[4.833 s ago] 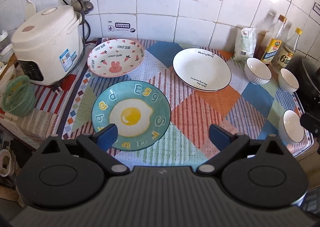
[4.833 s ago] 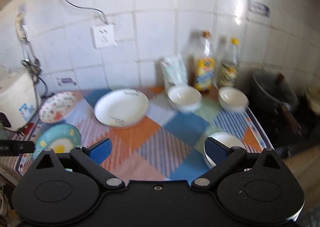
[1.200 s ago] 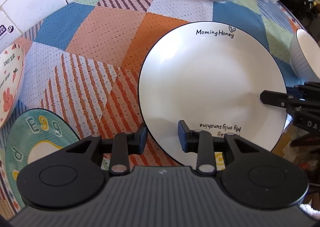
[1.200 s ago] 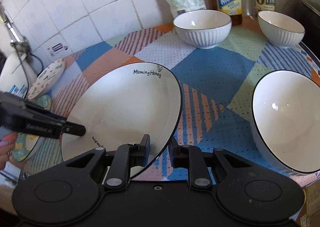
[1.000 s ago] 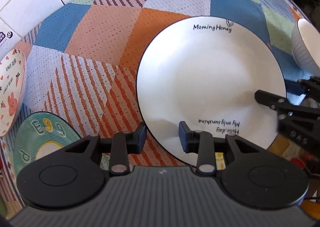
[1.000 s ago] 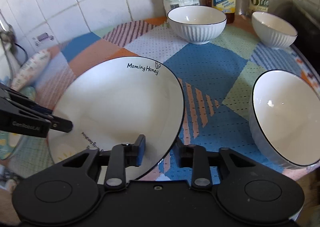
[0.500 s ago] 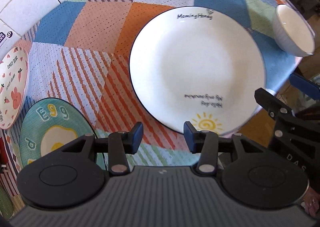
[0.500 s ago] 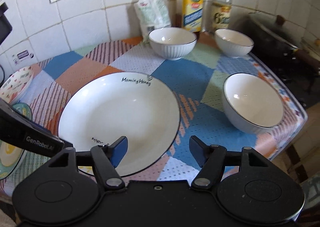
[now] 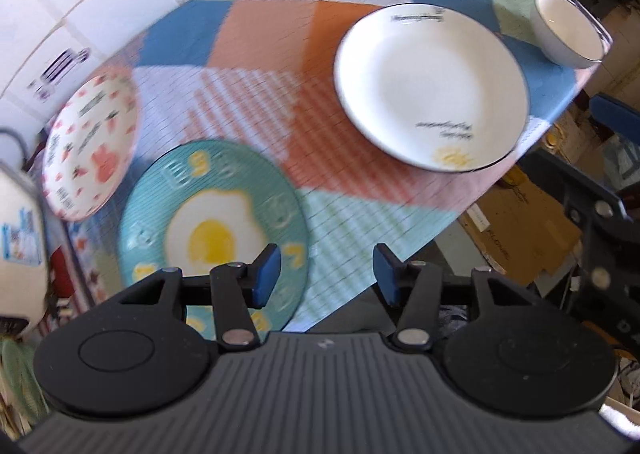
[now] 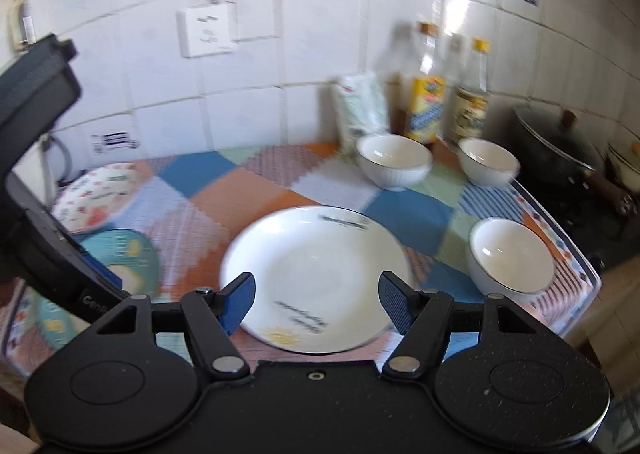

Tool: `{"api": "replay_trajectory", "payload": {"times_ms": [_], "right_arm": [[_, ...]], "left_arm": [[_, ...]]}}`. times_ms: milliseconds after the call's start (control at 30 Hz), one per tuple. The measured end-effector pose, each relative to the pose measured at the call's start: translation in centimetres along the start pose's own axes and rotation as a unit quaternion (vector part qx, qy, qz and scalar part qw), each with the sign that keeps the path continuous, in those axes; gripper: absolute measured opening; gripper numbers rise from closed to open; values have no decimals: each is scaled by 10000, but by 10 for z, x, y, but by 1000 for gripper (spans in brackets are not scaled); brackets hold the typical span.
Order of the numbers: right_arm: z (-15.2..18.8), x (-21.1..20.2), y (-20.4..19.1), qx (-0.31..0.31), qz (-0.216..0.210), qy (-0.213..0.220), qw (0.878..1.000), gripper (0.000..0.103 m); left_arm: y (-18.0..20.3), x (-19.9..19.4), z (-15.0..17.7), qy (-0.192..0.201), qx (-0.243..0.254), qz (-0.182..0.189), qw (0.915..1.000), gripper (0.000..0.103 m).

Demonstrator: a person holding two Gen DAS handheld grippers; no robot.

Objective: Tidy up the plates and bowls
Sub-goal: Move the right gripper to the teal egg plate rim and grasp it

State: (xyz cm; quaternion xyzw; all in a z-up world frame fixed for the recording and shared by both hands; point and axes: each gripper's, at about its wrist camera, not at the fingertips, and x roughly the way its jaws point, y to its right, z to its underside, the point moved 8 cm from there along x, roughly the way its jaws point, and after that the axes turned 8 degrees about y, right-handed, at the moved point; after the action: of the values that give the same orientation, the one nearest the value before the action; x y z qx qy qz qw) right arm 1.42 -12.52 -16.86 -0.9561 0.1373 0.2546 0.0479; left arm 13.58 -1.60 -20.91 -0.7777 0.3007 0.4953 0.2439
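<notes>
Left gripper: jaws opening, nothing between the blue pads; it hangs above the near edge of the patchwork cloth.
Right gripper: jaws stand wide apart and empty; the white plate lies on the cloth just ahead of them, untouched.
White plate: flat on the cloth, round, so no long axis. Its black lettering at the far rim and the sun drawing at the near rim set its direction: sun side towards the right gripper. The lettering is too blurred to read.
Egg plate: teal, fried egg in the middle, letters around the rim smeared. It sits under and just ahead of the left gripper's left finger.
Pink plate: rabbit and carrot pattern, beyond the egg plate, to the left; text unreadable.
Near bowl: white, dark rim, mouth up, ahead-right of the right gripper, near the cloth's right edge.
Far bowls: two white bowls, upright, well ahead by the wall.
Bottles: two behind the bowls, one with a yellow label; print unreadable.
Socket: on the tiled wall, a cord rising from it.
</notes>
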Motion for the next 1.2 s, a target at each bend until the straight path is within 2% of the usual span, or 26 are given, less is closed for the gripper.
{"api": "replay_trajectory", "payload": {"times_ms": [300,433,600,800,967,1200], "right_arm": [[6,-9,-66,49,-743,131,9971,75],[13,-4,-91,-65,-951,142,9953,89],[22,9,-116,-160,-1191,84,9927,89],[36,41,-123,212,-1263,-141,9917,89],[47,54,-130,243,-1240,-491,9908,89],[60,69,-141,229,-1392,-600,9882,89]], "left_arm": [[-51,-9,42,27,-376,-204,9991,56],[-69,-9,50,91,-537,-254,9982,61],[-91,-2,59,106,-707,-407,9966,63],[-118,11,76,57,-824,-554,9950,66],[-139,27,86,260,-521,-843,9947,73],[-159,53,99,182,-512,-652,9964,80]]}}
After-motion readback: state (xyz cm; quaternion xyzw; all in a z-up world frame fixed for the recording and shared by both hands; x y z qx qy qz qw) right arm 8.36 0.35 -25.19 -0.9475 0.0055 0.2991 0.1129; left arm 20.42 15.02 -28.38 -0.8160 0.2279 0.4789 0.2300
